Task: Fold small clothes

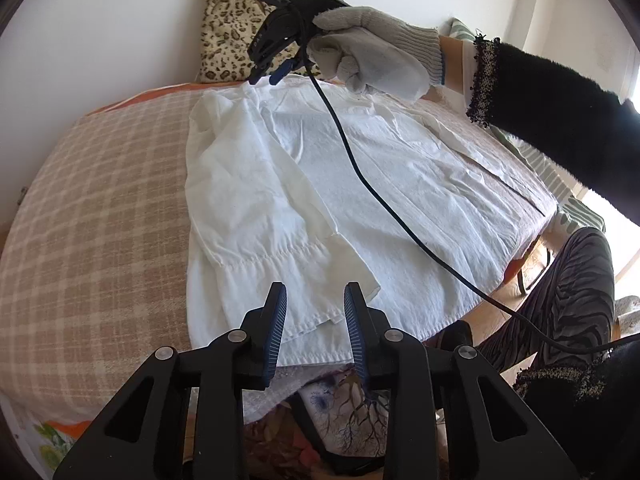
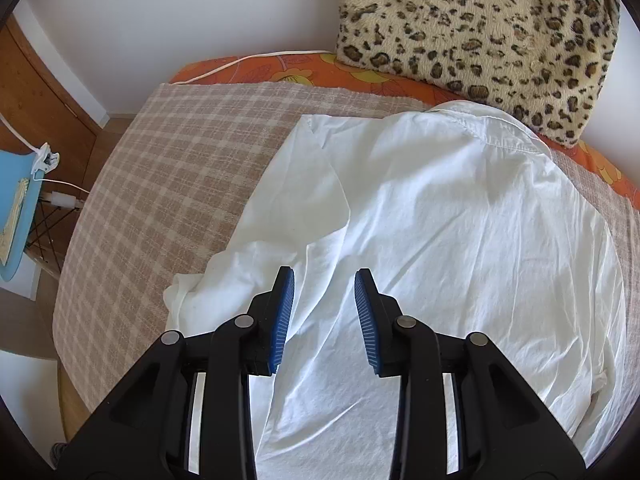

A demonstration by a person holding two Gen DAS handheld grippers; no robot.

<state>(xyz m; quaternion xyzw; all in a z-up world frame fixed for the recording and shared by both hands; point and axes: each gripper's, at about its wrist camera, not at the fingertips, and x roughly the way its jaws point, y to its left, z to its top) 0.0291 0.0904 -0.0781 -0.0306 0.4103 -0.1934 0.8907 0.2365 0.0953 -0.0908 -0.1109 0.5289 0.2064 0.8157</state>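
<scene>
A white shirt (image 1: 320,184) lies flat on the checked beige cover, collar at the far end, its left sleeve folded in over the body. My left gripper (image 1: 314,292) is open and empty, hovering over the shirt's near hem. My right gripper (image 1: 268,76), held by a gloved hand, hangs open above the collar end in the left wrist view. In the right wrist view the right gripper (image 2: 325,276) is open and empty above the shirt (image 2: 460,220), with the folded sleeve (image 2: 256,264) at its left finger.
The checked cover (image 1: 104,216) spreads wide to the left of the shirt. A leopard-print cushion (image 2: 480,32) leans on the wall behind the collar. A black cable (image 1: 360,172) trails across the shirt. A blue chair (image 2: 16,208) stands beside the bed.
</scene>
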